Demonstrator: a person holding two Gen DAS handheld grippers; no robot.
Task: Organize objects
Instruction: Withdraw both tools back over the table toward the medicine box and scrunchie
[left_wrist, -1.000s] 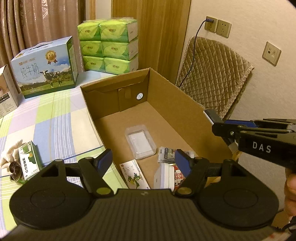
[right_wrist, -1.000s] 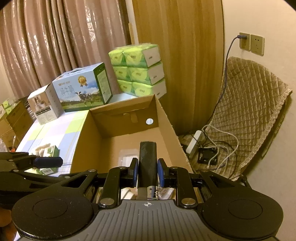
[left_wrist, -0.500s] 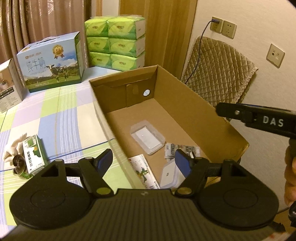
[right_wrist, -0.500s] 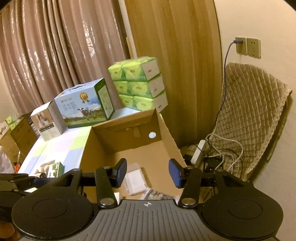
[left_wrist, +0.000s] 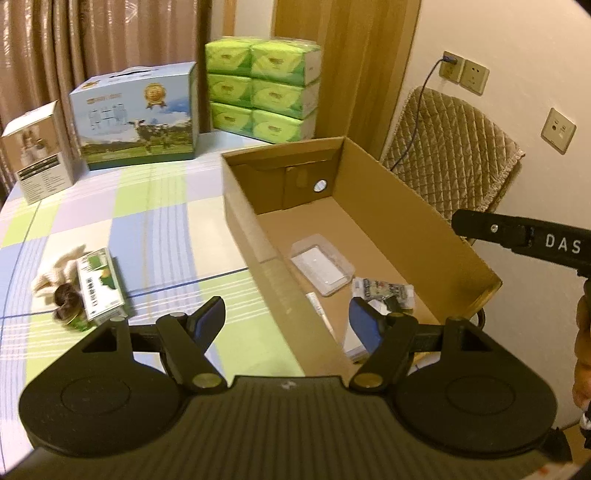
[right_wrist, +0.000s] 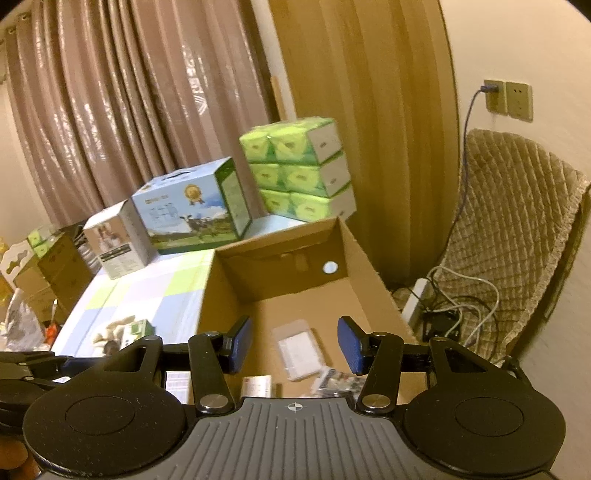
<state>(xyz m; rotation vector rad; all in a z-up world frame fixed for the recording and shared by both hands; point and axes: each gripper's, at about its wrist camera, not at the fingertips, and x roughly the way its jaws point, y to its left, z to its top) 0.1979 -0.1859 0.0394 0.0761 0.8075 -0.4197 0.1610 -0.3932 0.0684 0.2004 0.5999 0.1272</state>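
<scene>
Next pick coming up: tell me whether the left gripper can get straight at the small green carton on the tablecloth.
Probably yes. The left gripper is open and empty, and the small green carton lies on open tablecloth; only the glove and a dark object crowd its far side.

Left tongs (left_wrist: 286, 319) spread wide and empty over the near wall of an open cardboard box (left_wrist: 402, 218), clear plastic case (left_wrist: 320, 264) and foil packets (left_wrist: 382, 290) lay inside, small green carton (left_wrist: 99, 284) rested on the checked counter (left_wrist: 155, 221), right tongs (left_wrist: 517, 238) reached in beyond the box's right wall.
</scene>
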